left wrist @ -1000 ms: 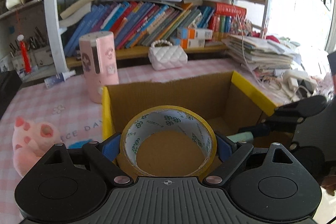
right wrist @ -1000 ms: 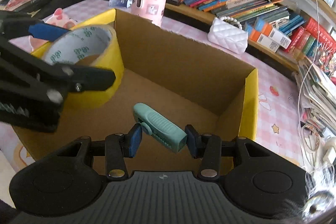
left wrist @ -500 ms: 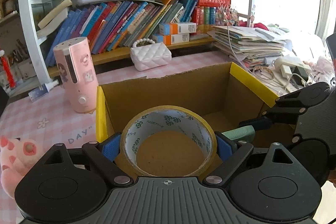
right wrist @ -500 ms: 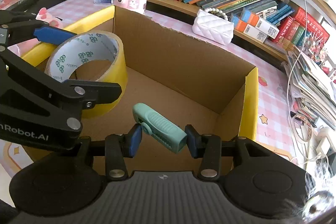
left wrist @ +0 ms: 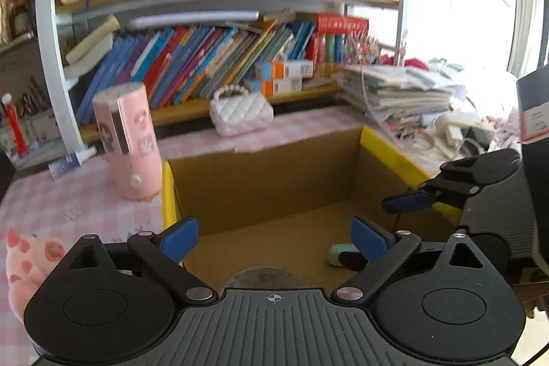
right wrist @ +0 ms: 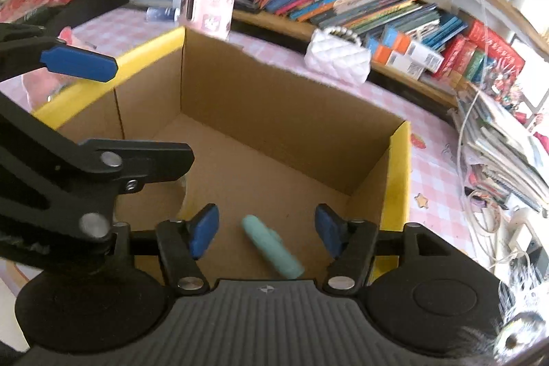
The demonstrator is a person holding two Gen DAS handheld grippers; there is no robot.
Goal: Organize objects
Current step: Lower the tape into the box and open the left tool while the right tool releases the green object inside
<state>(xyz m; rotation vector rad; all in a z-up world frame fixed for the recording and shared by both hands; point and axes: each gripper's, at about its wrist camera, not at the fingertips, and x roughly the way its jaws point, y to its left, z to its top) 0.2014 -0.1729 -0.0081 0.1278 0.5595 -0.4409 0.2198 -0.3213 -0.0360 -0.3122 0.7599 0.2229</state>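
Observation:
An open cardboard box (left wrist: 267,170) with yellow-taped rims (right wrist: 398,180) stands on the pink checked table. My left gripper (left wrist: 273,237) is open and empty above the box's near side. The yellow tape roll lies on the box floor, only its top edge showing in the left wrist view (left wrist: 262,275) and a sliver behind the left gripper in the right wrist view (right wrist: 183,194). My right gripper (right wrist: 268,228) is open and empty over the box. The mint green utility knife (right wrist: 272,246) lies on the box floor between its fingers; it also shows in the left wrist view (left wrist: 338,254).
A pink cylindrical device (left wrist: 127,139) stands just left of the box. A white quilted purse (left wrist: 240,114) sits behind it. A pink plush (left wrist: 24,263) lies at the left. Paper stacks and cables (left wrist: 411,98) crowd the right. Bookshelves (left wrist: 206,64) line the back.
Both grippers opened. The tape roll dropped from the left gripper and the mint knife dropped from the right gripper onto the box floor. Both grippers lifted slightly.

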